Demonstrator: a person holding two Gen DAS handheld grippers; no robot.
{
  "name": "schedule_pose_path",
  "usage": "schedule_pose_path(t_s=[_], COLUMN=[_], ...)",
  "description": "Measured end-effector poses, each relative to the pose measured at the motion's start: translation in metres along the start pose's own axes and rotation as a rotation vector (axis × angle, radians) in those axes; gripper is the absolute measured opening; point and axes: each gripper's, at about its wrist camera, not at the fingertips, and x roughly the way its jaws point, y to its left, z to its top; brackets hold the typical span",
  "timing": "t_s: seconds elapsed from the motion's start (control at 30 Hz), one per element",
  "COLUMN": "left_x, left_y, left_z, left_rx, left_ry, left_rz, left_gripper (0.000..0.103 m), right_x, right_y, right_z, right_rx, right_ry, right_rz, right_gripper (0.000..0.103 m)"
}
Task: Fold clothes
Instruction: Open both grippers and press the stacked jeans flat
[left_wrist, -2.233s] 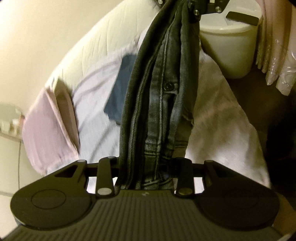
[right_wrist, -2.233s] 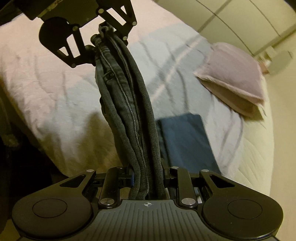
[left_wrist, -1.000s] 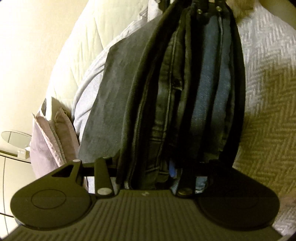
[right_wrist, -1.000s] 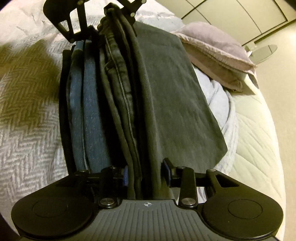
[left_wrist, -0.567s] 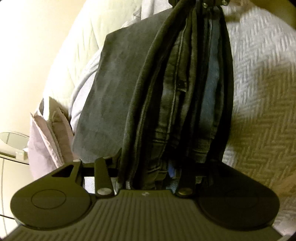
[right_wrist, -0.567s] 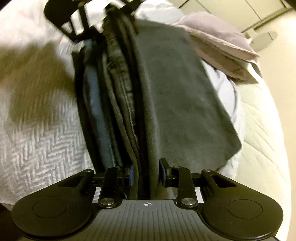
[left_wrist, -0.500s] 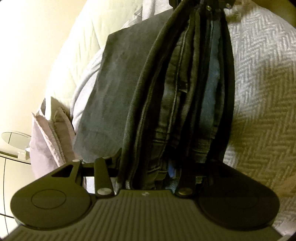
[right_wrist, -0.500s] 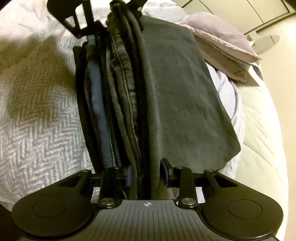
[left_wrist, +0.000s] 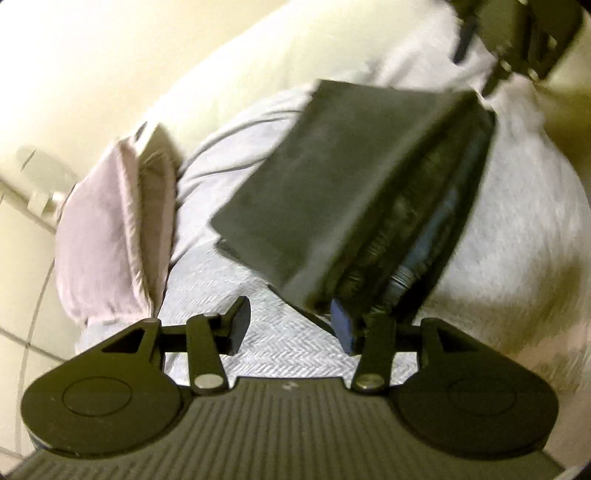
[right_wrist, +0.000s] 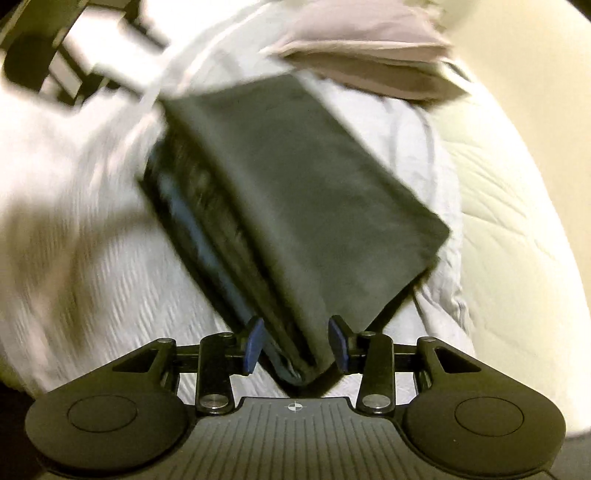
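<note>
Folded stack (left_wrist: 332, 192) flat on bed (left_wrist: 517, 221), jeans layers visible at edge, pillow (left_wrist: 107, 236) beside. L gripper (left_wrist: 291, 328) jaws wide apart, holding nothing. R gripper (right_wrist: 295, 343) jaws apart, straddling stack corner, no clamp visible. Looks like pile parked so folds keep.

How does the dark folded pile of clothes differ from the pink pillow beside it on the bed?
The folded pile is dark grey on top with blue denim layers showing at its edge; the pillow is pale pink throughout. The pile is flat with squared corners, while the pillow is puffy and rounded. The pile lies right in front of both open tools, the left tool and right tool; the pillow sits farther off. Both rest on the white bedspread.
</note>
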Motion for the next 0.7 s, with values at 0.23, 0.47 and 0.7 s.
schedule_pose_path(t_s=[0.23, 0.47, 0.7], left_x=[0.021, 0.064, 0.077], left_y=[0.037, 0.020, 0.072], left_z=[0.019, 0.020, 0.052], left_rx=[-0.183, -0.237, -0.300], left_ry=[0.020, 0.147, 0.164], left_rz=[-0.118, -0.224, -0.170], left_gripper=[0.042, 0.032, 0.032], right_x=[0.015, 0.089, 0.094], right_y=[-0.048, -0.063, -0.144], right_z=[0.043, 0.029, 0.055], right_rx=[0.366, 0.417, 0.495], right_ry=[-0.071, 0.085, -0.005], right_rz=[0.135, 0.354, 0.332], right_gripper=[0.040, 0.040, 0.040])
